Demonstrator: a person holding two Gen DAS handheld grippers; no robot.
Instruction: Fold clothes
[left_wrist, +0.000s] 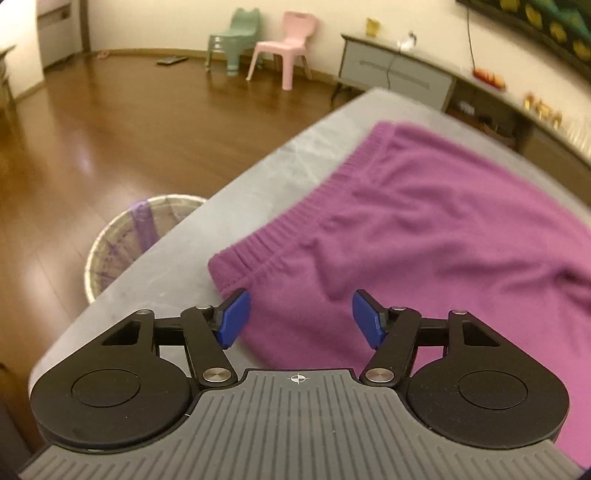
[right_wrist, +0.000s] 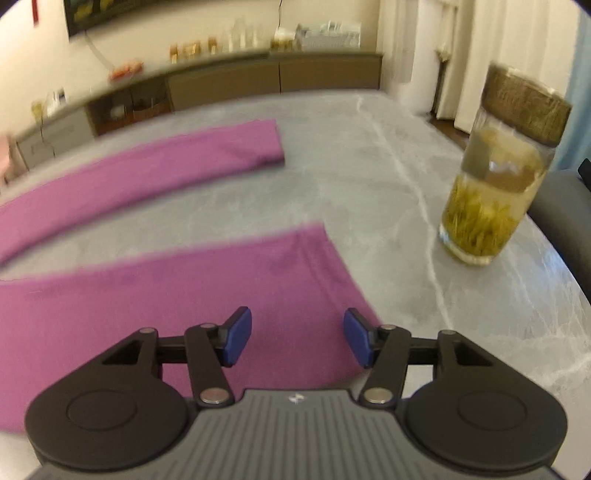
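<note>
Right wrist: purple trousers (right_wrist: 110, 295), 2 legs flat, apart.

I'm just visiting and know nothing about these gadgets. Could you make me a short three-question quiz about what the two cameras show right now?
1. True or false: the left gripper is clamped on the purple trousers.
2. What stands on the grey table to the right of the right gripper? A) glass jar B) book C) plate
3. Which end of the trousers lies by the left gripper?

Key: 1 false, its jaws stand open with the cloth below them. 2 A, the glass jar. 3 The ribbed waistband.
</note>
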